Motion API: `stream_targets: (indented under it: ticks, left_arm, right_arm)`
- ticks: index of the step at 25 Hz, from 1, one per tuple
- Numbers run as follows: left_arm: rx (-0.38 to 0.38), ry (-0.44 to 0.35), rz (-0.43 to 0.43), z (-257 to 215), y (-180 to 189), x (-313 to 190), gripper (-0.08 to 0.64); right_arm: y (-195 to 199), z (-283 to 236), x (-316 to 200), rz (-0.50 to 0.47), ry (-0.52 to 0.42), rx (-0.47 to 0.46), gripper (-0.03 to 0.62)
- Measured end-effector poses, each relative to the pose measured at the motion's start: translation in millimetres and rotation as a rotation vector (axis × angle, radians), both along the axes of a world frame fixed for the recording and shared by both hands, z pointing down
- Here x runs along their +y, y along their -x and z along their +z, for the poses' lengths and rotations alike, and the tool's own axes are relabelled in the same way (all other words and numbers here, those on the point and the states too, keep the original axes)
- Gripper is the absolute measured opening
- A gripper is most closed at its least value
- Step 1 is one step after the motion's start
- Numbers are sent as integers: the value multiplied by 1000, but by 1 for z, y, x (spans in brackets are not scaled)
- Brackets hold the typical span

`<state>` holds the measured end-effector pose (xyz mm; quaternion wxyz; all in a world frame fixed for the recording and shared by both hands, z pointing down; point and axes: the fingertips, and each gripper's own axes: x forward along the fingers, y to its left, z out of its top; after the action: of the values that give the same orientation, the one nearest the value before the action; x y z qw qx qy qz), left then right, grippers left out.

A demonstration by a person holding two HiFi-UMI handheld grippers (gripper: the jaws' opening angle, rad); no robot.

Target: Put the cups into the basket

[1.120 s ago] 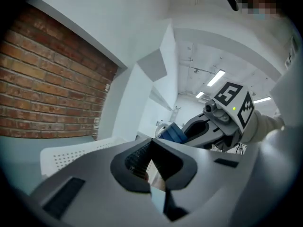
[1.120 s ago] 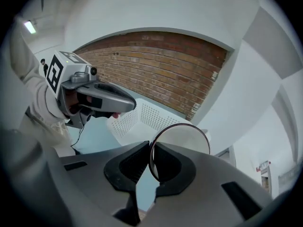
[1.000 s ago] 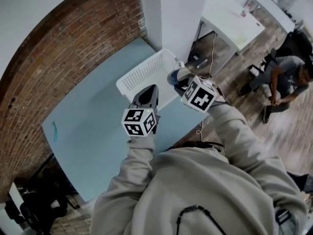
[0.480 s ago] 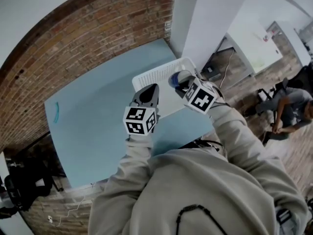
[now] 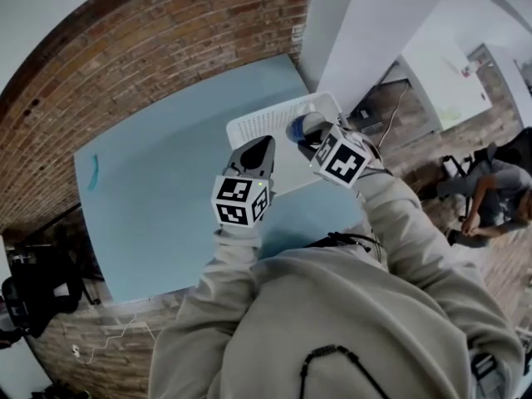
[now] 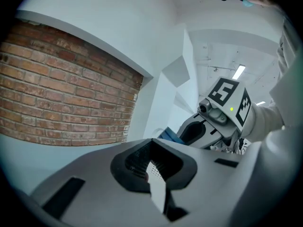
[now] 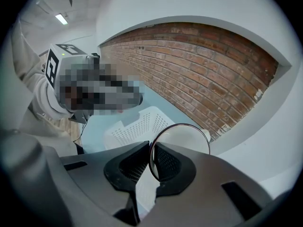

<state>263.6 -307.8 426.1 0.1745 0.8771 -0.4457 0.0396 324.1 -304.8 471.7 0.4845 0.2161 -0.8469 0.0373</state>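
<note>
Cup [image 5: 298, 128] is pinched by its rim in the right gripper [image 5: 306, 136], held over the right end of the white basket [image 5: 264, 128] – whether it touches the basket I cannot tell. In the right gripper view the right gripper's [image 7: 151, 148] jaws stand only slightly apart, pads clamped on the thin dark rim of the cup [image 7: 183, 137], with the perforated basket [image 7: 135, 126] below and beyond it.

Left gripper [image 5: 259, 146] hovers over the near side of the basket, just left of the right gripper, and carries nothing. In the left gripper view its jaws [image 6: 151, 144] meet at the tips with nothing between them – only a sliver of white perforated plastic shows through the gap behind them. The same view catches the right gripper [image 6: 199, 131] to the right, and a blue bit of the cup [image 6: 168, 136] beside it.

Basket sits at the far right end of the light blue table [image 5: 166, 189], by the brick wall [image 5: 125, 65]. Seated person [image 5: 490, 206] is at far right, well apart.
</note>
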Motion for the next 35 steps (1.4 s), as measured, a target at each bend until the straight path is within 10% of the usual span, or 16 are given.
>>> stream_targets:
  ticks: [35]
  left_arm:
    - [73, 193, -144, 67, 16, -26, -5]
  right_arm:
    - [42, 201, -24, -276, 279, 151, 41]
